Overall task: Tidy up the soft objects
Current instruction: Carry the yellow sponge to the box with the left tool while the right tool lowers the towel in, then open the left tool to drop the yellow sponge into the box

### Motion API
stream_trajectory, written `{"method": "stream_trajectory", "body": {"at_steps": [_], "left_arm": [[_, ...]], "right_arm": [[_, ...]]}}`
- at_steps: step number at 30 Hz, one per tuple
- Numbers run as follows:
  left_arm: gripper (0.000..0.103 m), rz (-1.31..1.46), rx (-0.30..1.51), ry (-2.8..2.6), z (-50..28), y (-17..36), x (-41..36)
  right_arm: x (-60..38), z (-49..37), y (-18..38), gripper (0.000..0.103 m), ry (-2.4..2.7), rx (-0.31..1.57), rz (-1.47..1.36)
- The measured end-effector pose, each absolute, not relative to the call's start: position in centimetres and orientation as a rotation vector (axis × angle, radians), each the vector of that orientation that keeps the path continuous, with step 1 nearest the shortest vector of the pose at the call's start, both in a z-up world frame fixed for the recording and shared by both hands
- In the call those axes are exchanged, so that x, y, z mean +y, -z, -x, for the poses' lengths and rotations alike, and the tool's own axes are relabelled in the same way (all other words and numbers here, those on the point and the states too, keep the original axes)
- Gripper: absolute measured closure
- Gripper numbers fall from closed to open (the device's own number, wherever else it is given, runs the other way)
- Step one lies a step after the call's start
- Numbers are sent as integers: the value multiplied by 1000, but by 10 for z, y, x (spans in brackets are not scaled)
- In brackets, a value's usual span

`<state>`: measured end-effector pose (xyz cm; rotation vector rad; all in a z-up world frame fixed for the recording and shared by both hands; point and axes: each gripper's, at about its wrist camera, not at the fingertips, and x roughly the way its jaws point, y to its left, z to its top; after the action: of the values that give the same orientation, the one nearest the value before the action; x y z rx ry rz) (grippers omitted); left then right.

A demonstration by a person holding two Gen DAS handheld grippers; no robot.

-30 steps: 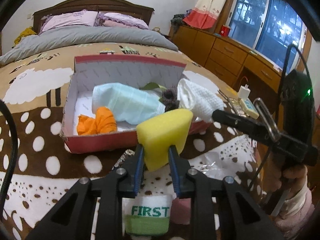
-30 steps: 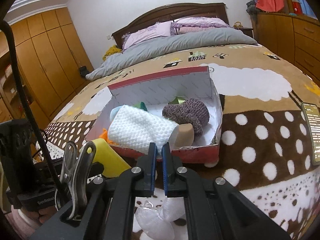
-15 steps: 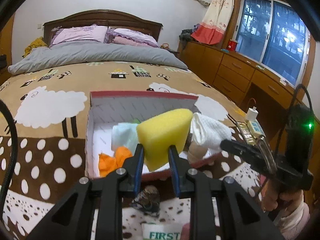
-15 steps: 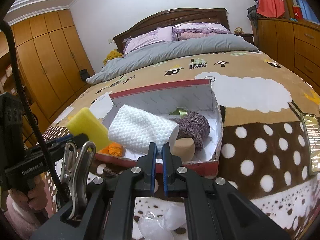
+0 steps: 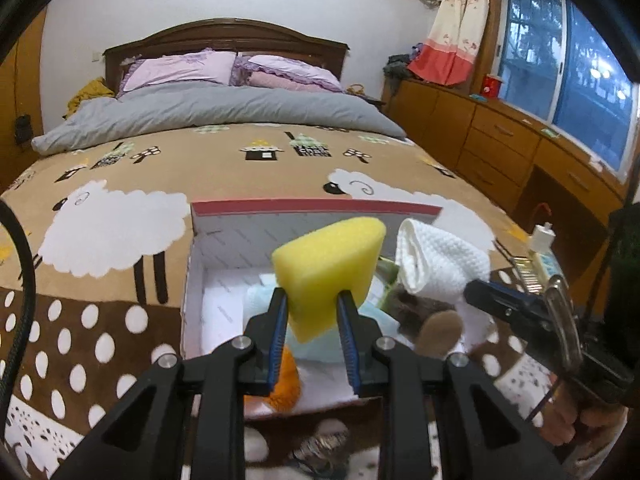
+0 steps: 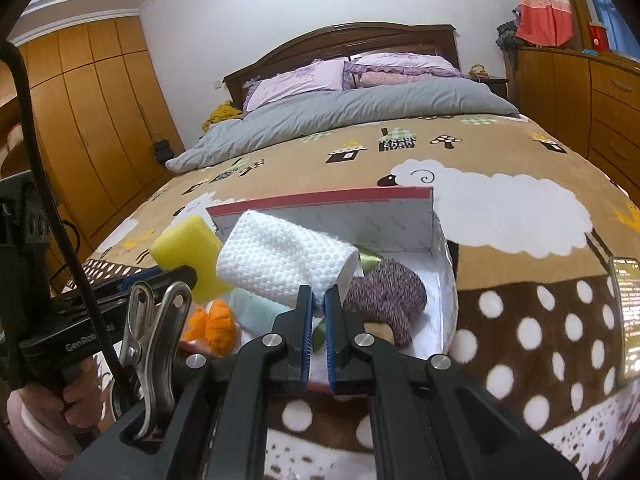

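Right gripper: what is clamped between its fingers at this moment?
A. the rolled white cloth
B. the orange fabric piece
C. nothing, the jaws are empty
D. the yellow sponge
A. In the right wrist view the right gripper is pinched shut on an edge of the rolled white cloth, held over the open box, while the yellow sponge sits in the left gripper.

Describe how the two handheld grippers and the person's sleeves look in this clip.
Both the left gripper and the right gripper are black angular frames with silver bolts and blue ribbed finger pads. A black cable and a metal spring clip hang by the right one. The handle reads "GenRob…". The fluffy pink sleeve shows at the wrist.
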<state>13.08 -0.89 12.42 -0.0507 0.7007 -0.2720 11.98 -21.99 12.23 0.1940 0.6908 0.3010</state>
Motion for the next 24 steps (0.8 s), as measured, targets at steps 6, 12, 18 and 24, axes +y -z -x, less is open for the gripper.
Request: {"method": "stream_trajectory", "body": {"at_steps": [6,12,18,24], "left_arm": [[77,55,728,236,-156,-111,-11],[77,46,743,210,-172,-98,-10],[76,38,740,209,-179,-94,-11],[67,32,749,212,-180,-92,-14]], "right_arm": [[-214,-141,-112,96,-278,714,-225],[-212,-159,-99,96,-251,748,-243],[-211,-172,-88,96,-227,770,-221],[-204,-177,-80,95,-231,790,-203]]}}
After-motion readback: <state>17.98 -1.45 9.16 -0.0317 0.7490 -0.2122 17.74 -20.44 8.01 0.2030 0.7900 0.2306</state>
